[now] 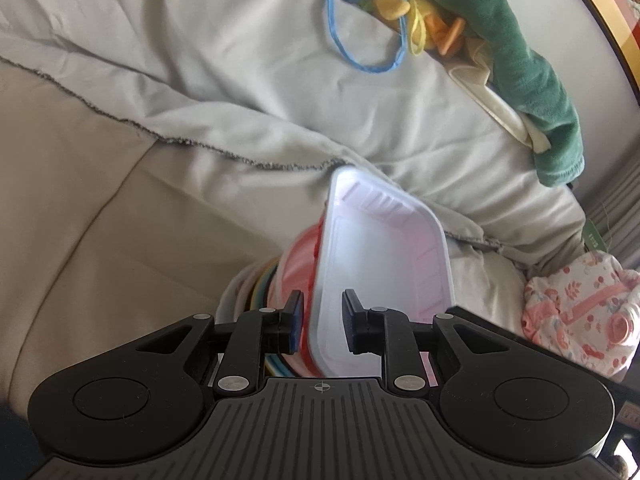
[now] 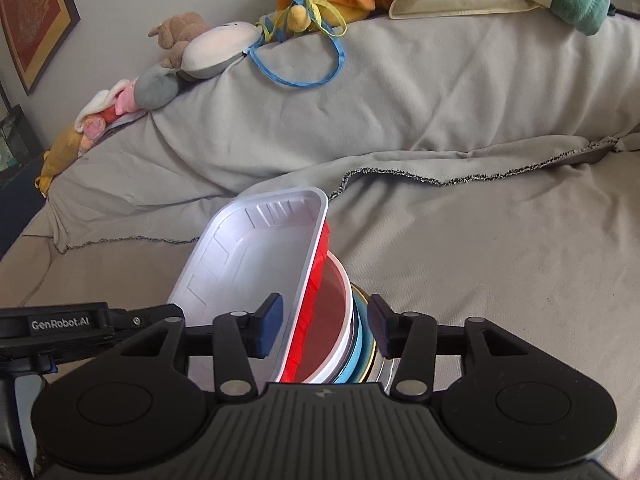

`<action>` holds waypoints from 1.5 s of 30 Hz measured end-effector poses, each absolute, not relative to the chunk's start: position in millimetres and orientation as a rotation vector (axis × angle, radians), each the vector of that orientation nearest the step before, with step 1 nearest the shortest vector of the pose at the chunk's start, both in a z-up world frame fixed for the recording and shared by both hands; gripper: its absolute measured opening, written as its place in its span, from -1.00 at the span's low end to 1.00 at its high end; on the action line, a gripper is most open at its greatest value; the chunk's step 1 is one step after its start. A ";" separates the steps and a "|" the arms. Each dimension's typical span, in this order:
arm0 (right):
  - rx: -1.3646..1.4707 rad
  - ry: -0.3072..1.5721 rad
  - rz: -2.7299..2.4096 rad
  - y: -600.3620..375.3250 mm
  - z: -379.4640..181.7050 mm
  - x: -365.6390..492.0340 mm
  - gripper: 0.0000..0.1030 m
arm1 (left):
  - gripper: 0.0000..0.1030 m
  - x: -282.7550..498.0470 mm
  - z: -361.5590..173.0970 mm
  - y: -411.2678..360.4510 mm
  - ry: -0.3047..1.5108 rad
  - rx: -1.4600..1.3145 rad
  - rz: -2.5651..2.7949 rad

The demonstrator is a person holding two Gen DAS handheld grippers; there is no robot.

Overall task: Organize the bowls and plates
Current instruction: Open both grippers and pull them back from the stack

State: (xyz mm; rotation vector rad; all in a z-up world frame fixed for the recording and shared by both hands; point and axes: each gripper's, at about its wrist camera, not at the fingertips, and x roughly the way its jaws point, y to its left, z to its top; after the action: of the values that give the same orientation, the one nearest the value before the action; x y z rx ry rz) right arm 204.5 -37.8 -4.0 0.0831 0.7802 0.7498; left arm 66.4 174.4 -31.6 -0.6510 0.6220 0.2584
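Observation:
A stack of nested dishes stands on edge between both grippers. A white rectangular tray (image 1: pixel 384 256) is outermost, also in the right wrist view (image 2: pixel 256 256). Behind it sit a red tray (image 2: pixel 316 300), a white-rimmed red bowl (image 2: pixel 340 328), a blue dish (image 2: pixel 358 356) and a yellowish plate (image 2: pixel 370 352). My left gripper (image 1: pixel 322 322) has one pad either side of the white tray's wall. My right gripper (image 2: pixel 326 326) straddles the whole stack, its fingertips (image 2: pixel 270 326) close to the dishes. Whether either grips tightly is unclear.
A grey blanket (image 1: pixel 200 80) covers a beige sofa (image 1: pixel 100 240). Plush toys (image 2: pixel 208 48), a blue cord loop (image 2: pixel 304 68) and a green towel (image 1: pixel 520 60) lie along the back. A floral pink cloth bundle (image 1: pixel 576 304) lies at right. Framed pictures (image 2: pixel 32 20) hang on the wall.

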 end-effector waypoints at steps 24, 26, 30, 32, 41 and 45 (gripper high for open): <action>0.138 0.827 0.795 -30.8 -26.1 196.5 -0.01 | -0.53 50.9 -39.2 151.2 0.661 -0.617 0.230; 0.126 0.797 0.784 -38.6 -18.5 188.1 0.00 | -0.53 43.3 -32.2 143.3 0.672 -0.577 0.236; 0.097 0.701 0.771 -68.1 1.2 154.3 0.47 | -0.52 11.6 -20.4 115.7 0.633 -0.491 0.228; 0.071 0.673 0.777 -82.9 4.9 133.4 0.58 | -0.52 -5.8 -21.5 96.2 0.612 -0.453 0.207; -0.018 0.785 0.712 -119.7 -27.6 70.6 0.59 | -0.69 -53.7 -41.5 18.1 0.647 -0.284 0.196; -0.034 0.764 0.702 -125.8 -28.2 57.8 0.59 | -0.69 -64.4 -38.7 17.1 0.635 -0.327 0.227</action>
State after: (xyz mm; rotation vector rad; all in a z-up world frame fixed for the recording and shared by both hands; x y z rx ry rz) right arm 57.8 -125.8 -28.2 -0.0342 0.7644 0.7023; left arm -64.4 17.1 -38.7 -0.3266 0.6352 0.2268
